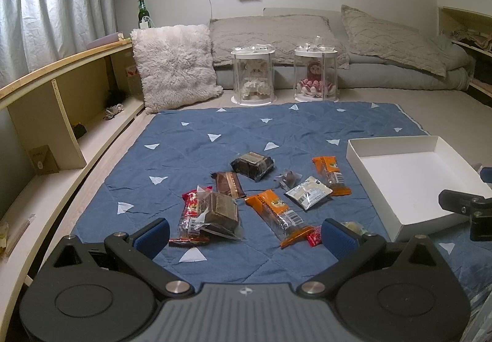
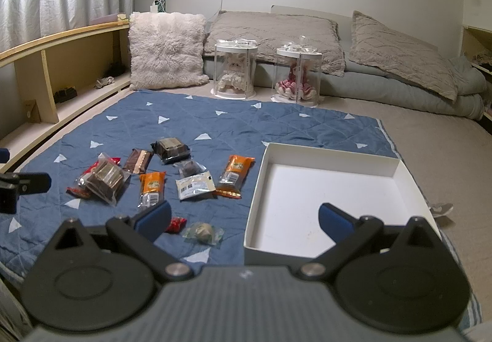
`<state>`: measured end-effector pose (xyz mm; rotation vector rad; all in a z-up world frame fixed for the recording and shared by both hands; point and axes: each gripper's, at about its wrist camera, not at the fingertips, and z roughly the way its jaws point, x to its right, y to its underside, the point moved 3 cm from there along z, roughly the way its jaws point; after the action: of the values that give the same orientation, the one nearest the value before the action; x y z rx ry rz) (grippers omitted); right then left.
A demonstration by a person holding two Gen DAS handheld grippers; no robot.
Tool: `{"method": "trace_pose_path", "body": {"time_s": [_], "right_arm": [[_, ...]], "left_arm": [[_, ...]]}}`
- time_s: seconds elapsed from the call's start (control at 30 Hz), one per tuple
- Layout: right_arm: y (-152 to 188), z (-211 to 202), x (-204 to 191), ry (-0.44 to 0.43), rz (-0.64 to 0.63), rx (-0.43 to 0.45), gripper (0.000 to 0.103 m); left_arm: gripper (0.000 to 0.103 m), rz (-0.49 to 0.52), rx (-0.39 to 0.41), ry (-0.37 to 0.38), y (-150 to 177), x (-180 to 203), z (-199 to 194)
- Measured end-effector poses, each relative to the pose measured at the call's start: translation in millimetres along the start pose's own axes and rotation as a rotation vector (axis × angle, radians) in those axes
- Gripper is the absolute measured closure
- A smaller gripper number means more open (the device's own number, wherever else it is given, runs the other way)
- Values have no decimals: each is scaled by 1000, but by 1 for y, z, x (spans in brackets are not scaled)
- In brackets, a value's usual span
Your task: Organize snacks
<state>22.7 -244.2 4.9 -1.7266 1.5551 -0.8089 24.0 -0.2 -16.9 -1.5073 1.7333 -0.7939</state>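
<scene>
- Blue quilted mat, white triangles, lay on a pale floor before grey bedding and a fluffy pillow.
- White box, open-topped, sat on the mat's right side.
- Snack packets lay scattered left of the box, none inside.
- Left gripper and right gripper: jaws apart, holding nothing.
- Small greenish packet, contents possibly a sweet; unclear.

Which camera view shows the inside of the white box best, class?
The right wrist view: the white box lies nearly straight ahead, its bare floor and all four walls visible, only the near edge hidden by the right gripper. In the left wrist view the white box sits at the right edge, seen obliquely.
</scene>
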Motion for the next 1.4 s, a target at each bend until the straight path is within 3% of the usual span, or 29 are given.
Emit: {"method": "trace_pose_path", "body": {"time_s": [1.17, 1.4], "right_arm": [[0, 1, -1, 0, -3, -2, 0], [-1, 9, -5, 9, -43, 11, 0]], "left_arm": [[0, 0, -3, 0, 0, 0, 1], [0, -25, -35, -43, 0, -12, 18]]}}
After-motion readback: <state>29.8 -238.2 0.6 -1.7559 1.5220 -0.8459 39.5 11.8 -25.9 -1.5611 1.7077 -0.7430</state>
